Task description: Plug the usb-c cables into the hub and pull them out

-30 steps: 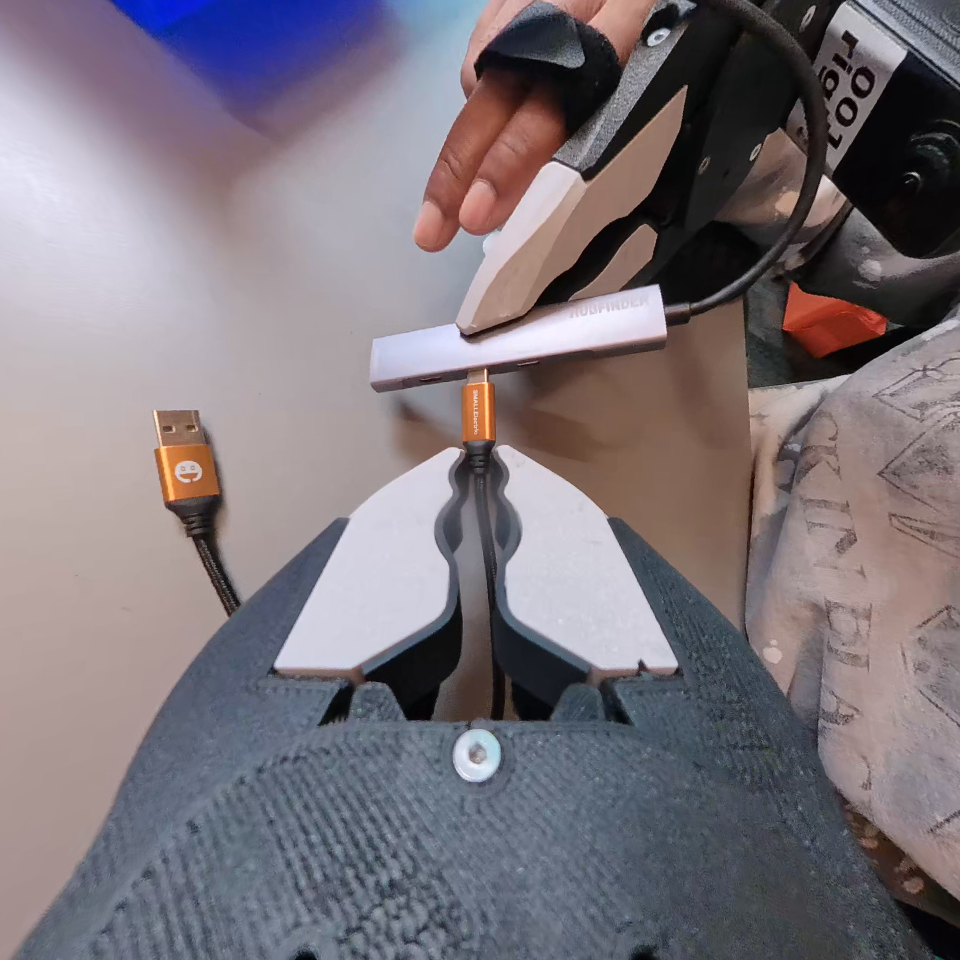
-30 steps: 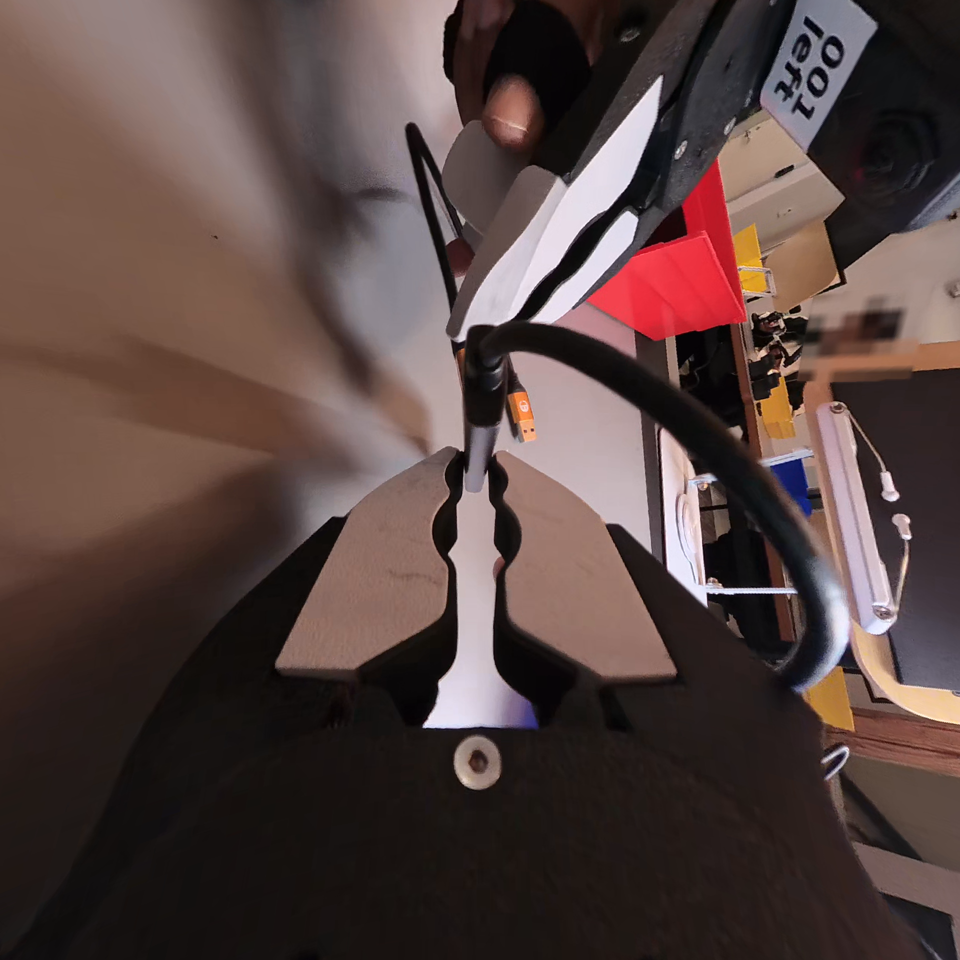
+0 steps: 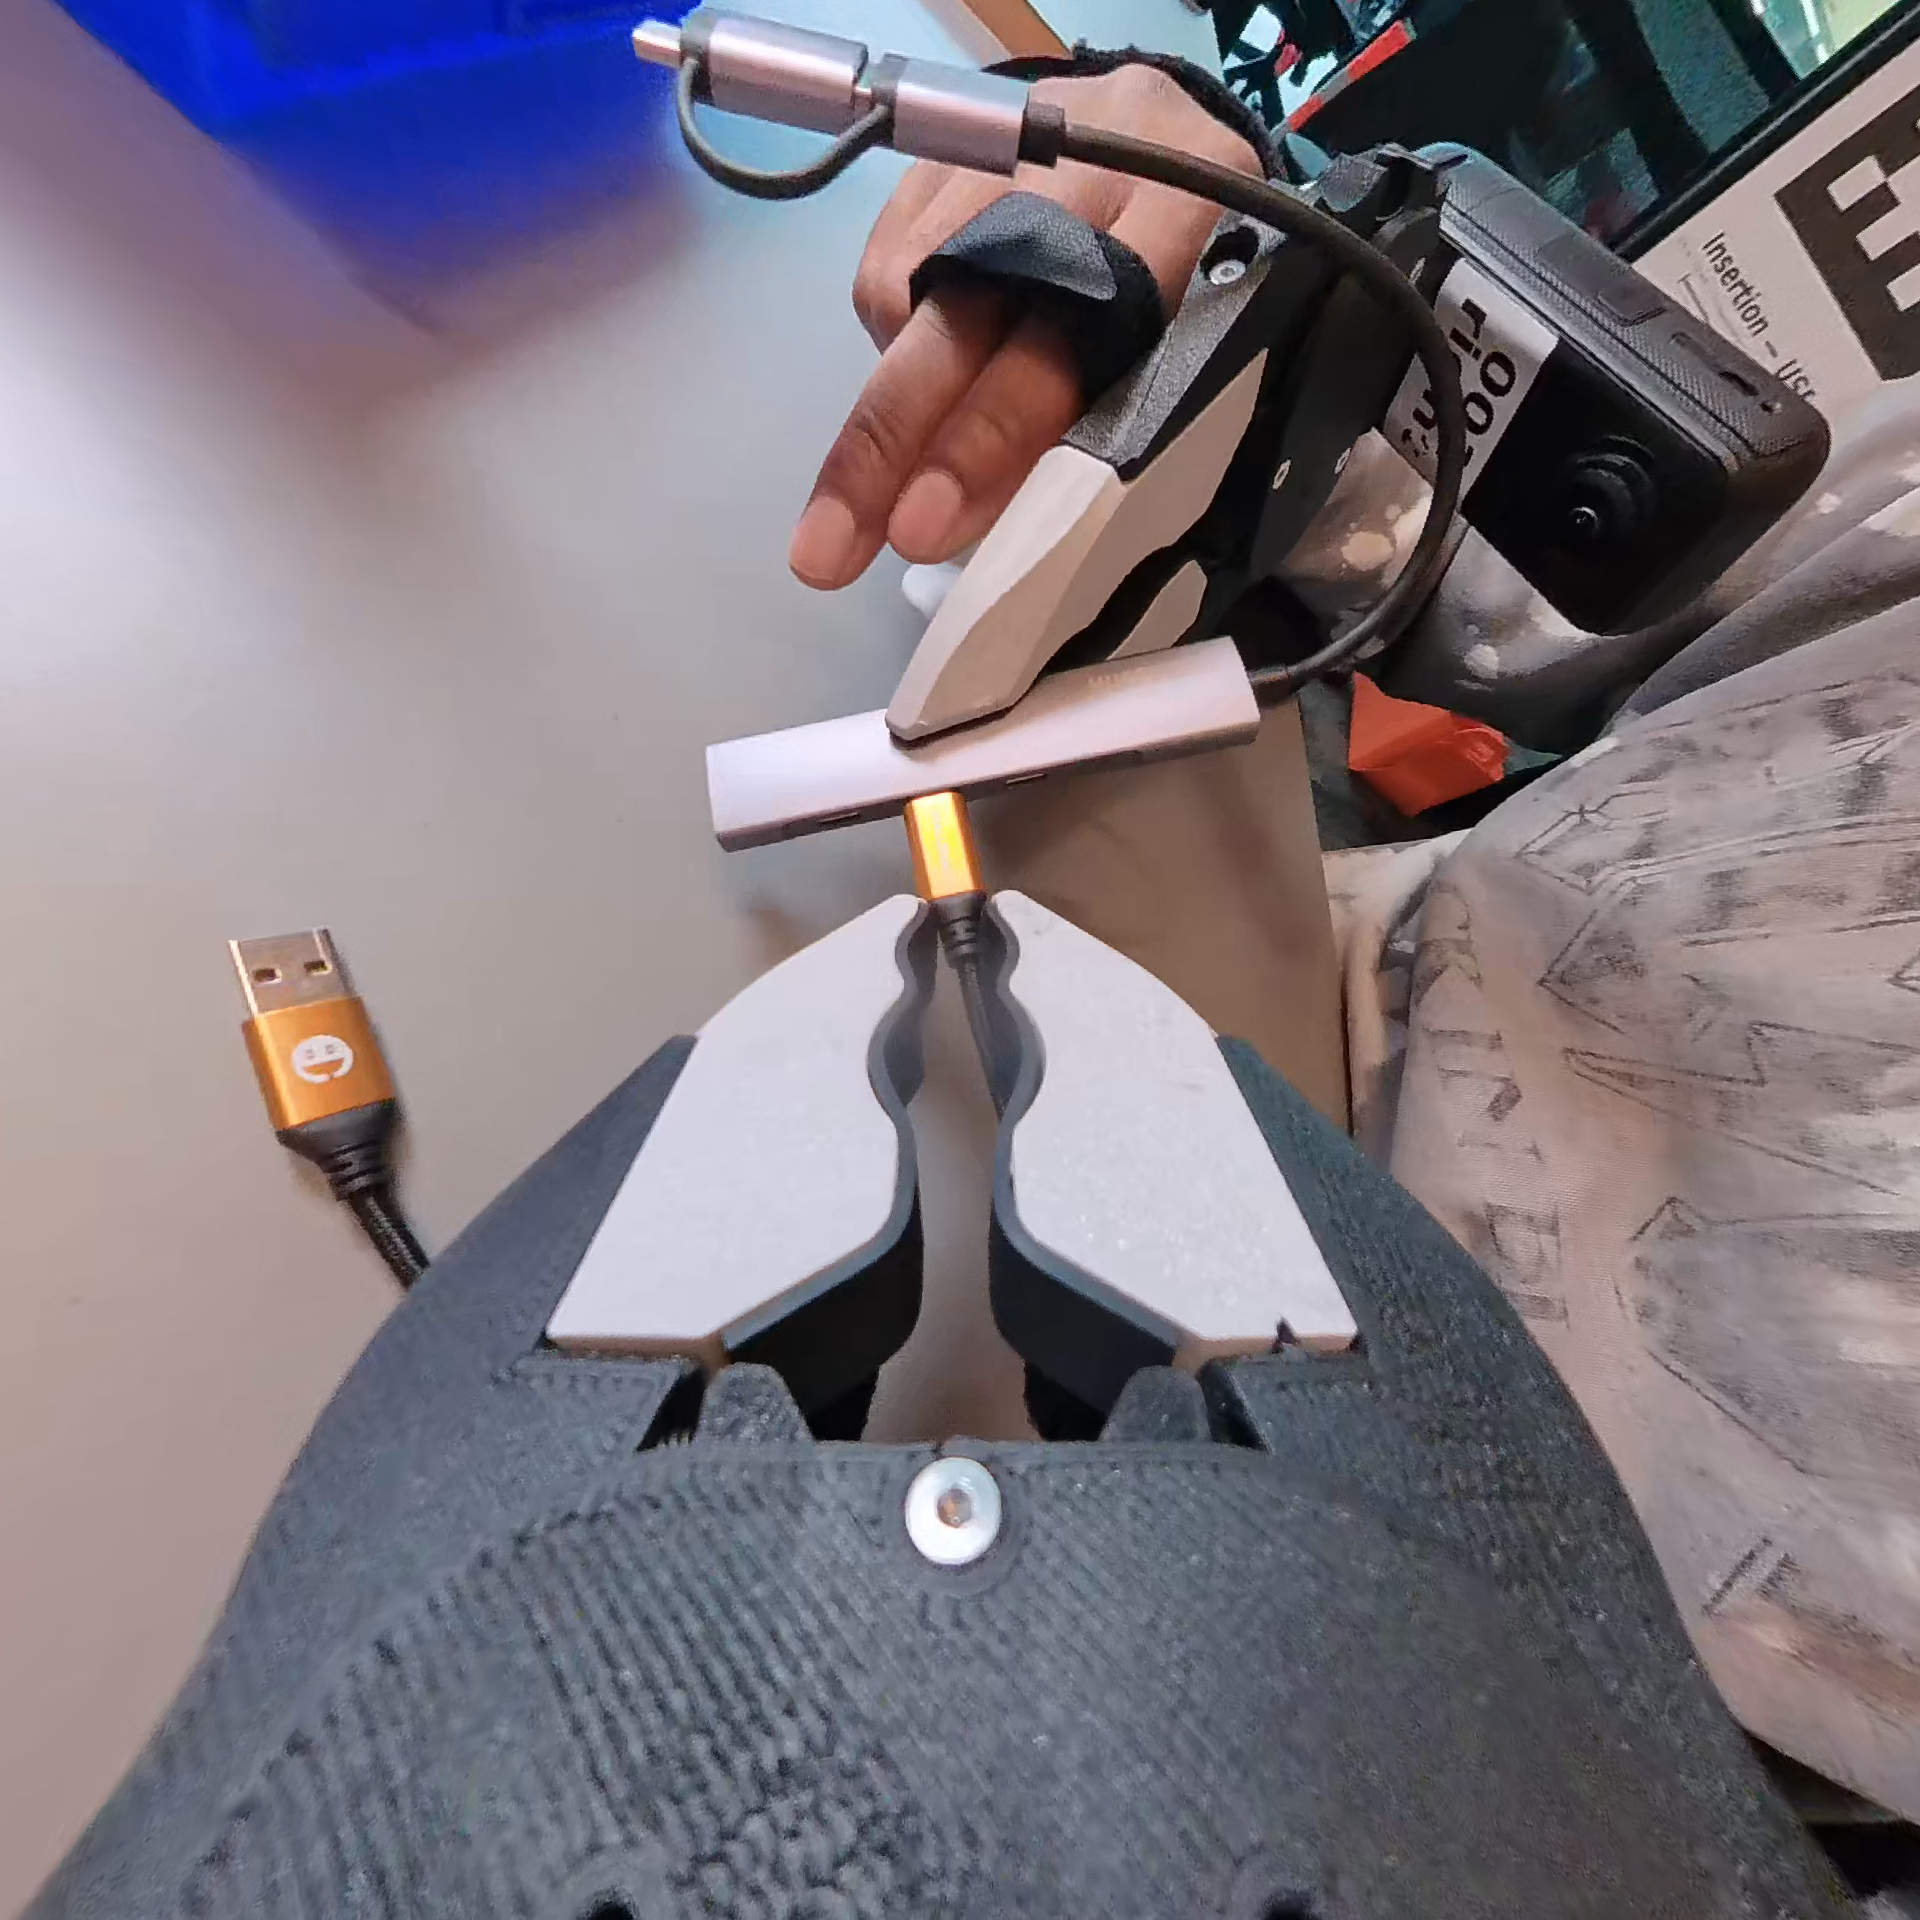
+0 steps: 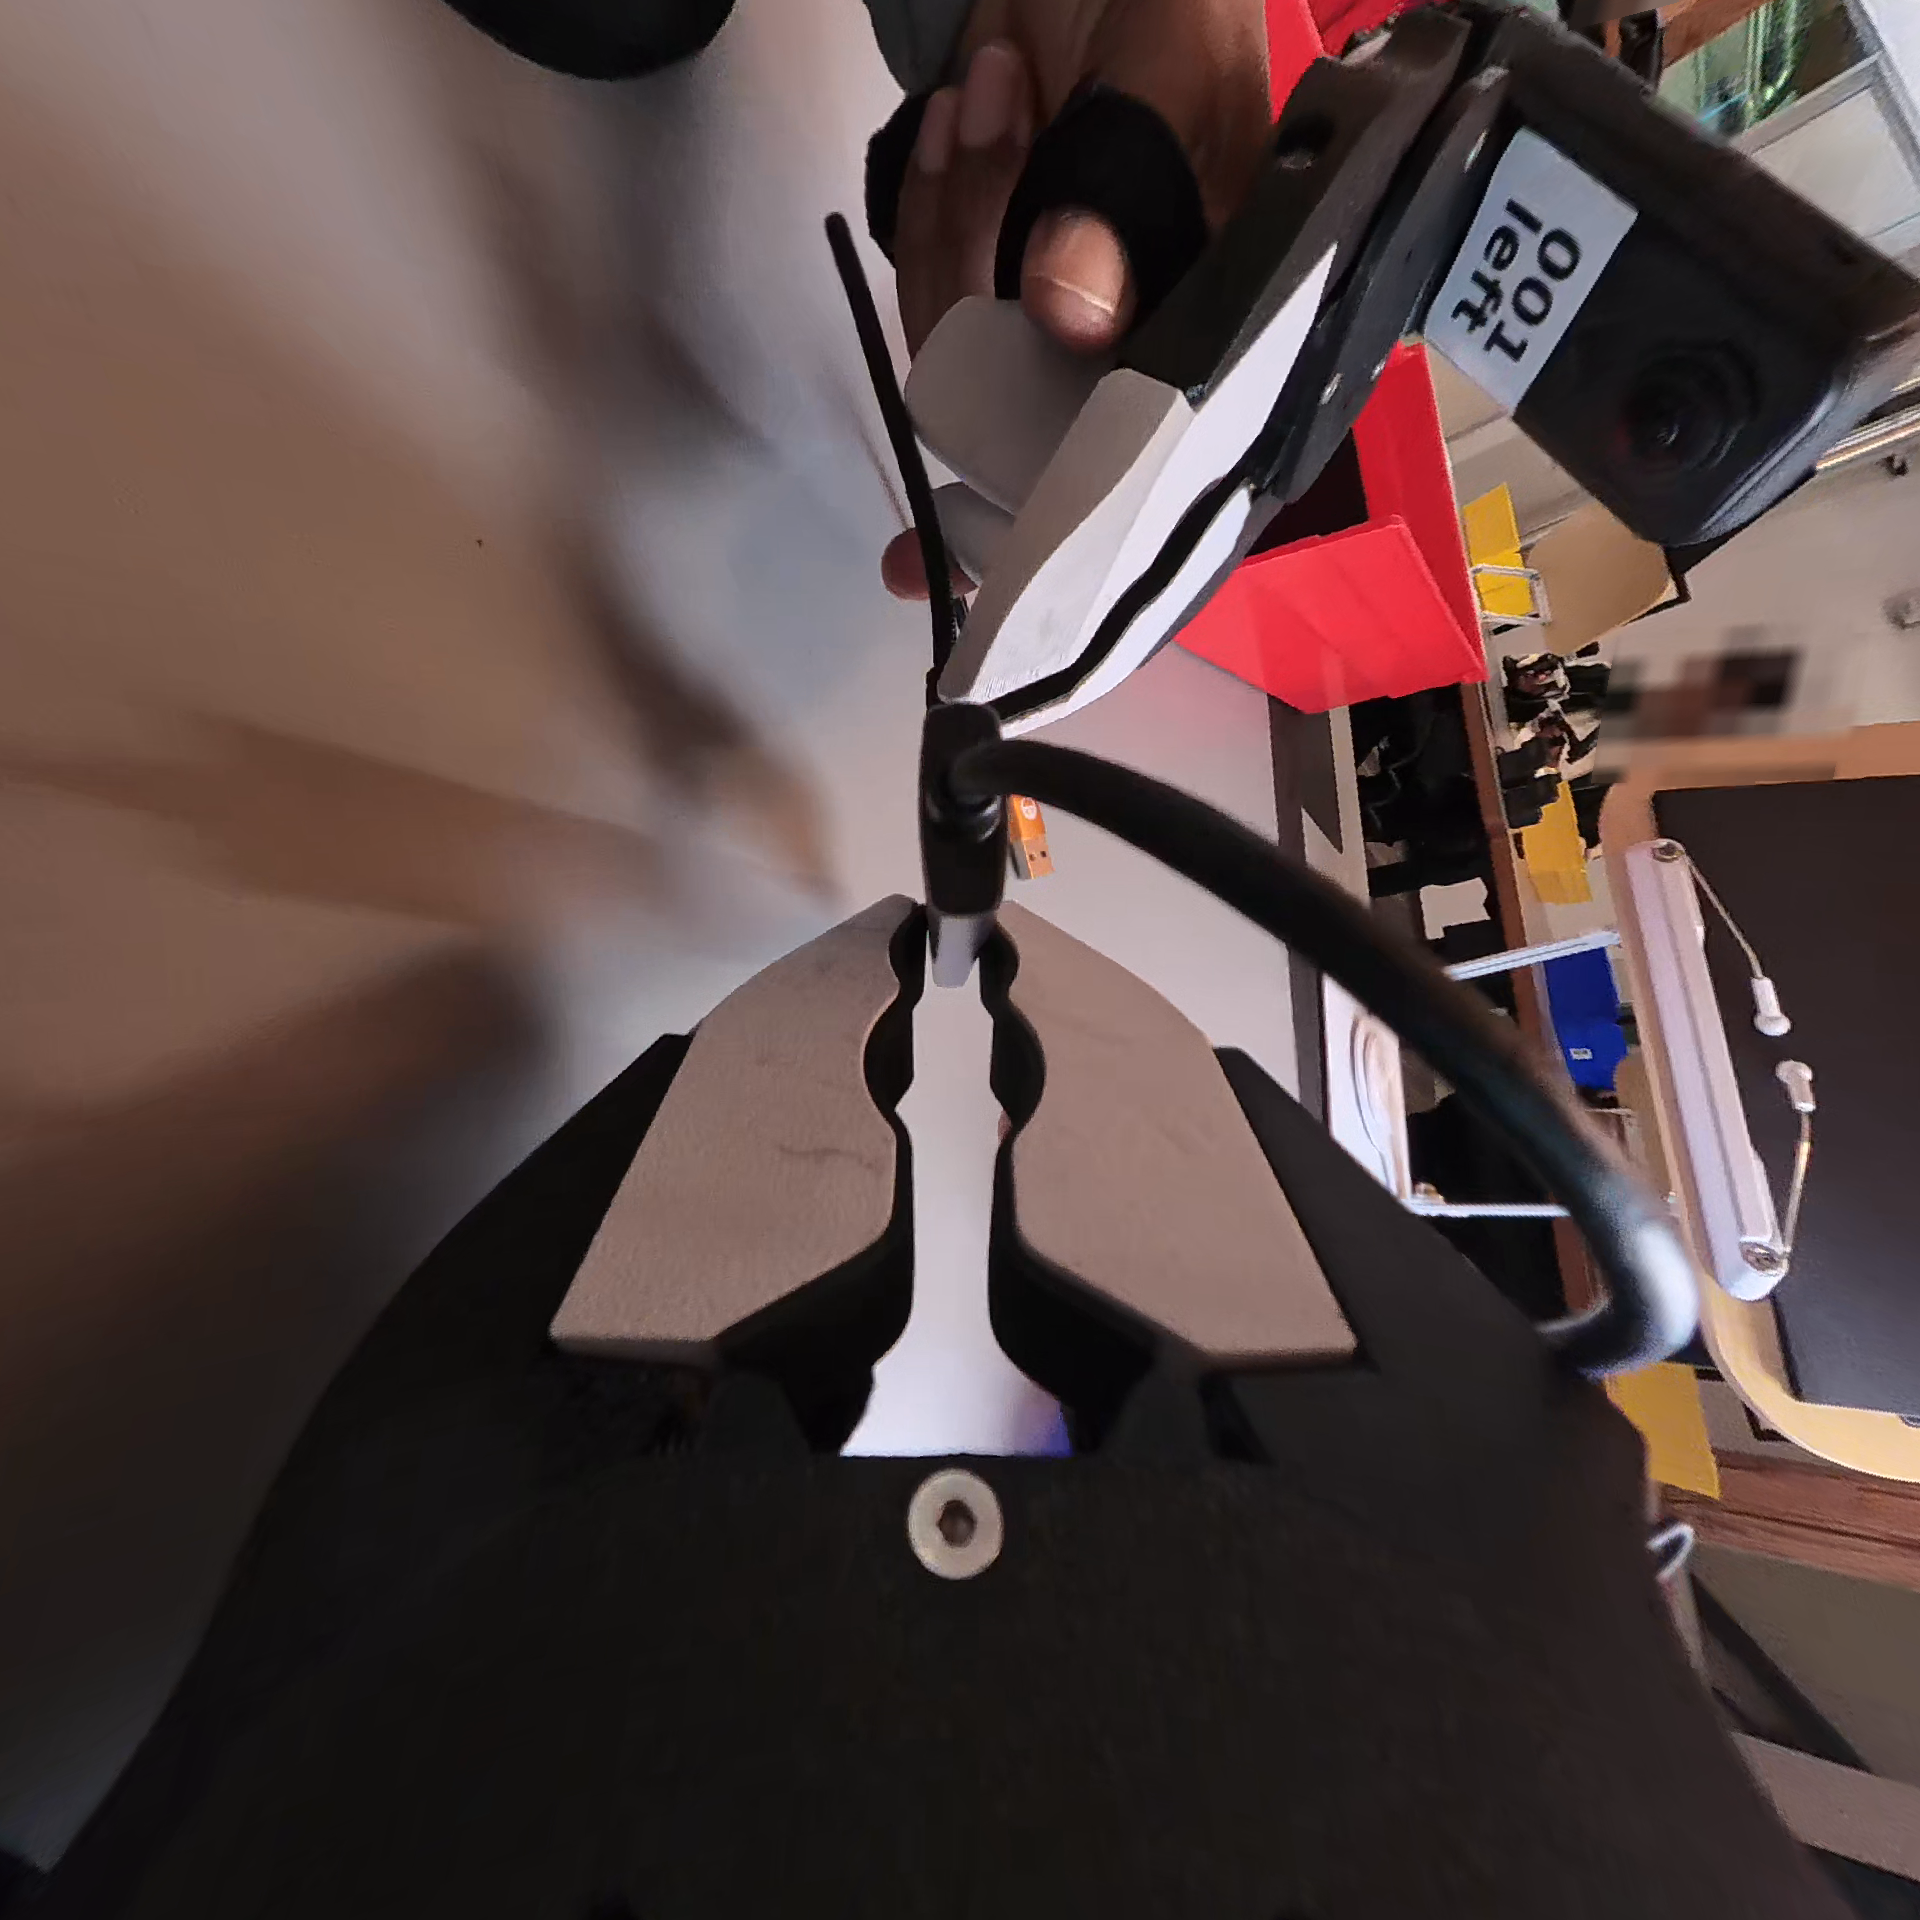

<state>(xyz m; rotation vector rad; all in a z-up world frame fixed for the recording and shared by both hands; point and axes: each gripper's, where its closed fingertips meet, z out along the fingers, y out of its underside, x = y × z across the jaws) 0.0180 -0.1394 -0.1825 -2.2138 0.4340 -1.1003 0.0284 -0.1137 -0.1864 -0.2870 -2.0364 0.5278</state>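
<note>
My left gripper (image 3: 956, 914) is shut on the black braided cable just behind its orange usb-c plug (image 3: 943, 847). The plug sits fully in a side port of the grey hub (image 3: 810, 774). My right gripper (image 4: 956, 935) is shut on the hub (image 4: 954, 951), seen end-on, and holds it just above the beige table (image 3: 312, 623). It also shows in the left wrist view (image 3: 925, 732), clamped across the hub. The left gripper shows in the right wrist view (image 4: 961, 686). The cable's orange USB-A end (image 3: 307, 1029) lies on the table at left.
The hub's own black lead (image 3: 1382, 343) loops up to a grey plug (image 3: 831, 83). A blue bin (image 3: 312, 125) stands at the far left, a red bin (image 4: 1340, 613) beyond the table. A person's patterned clothing (image 3: 1662, 1143) lies by the table edge at right. My two grippers' fingertips are within a few centimetres of each other.
The orange plug has gone deeper: its bare metal tip no longer shows and the orange shell meets the hub. The hub's lead and grey plug have swung into view.
</note>
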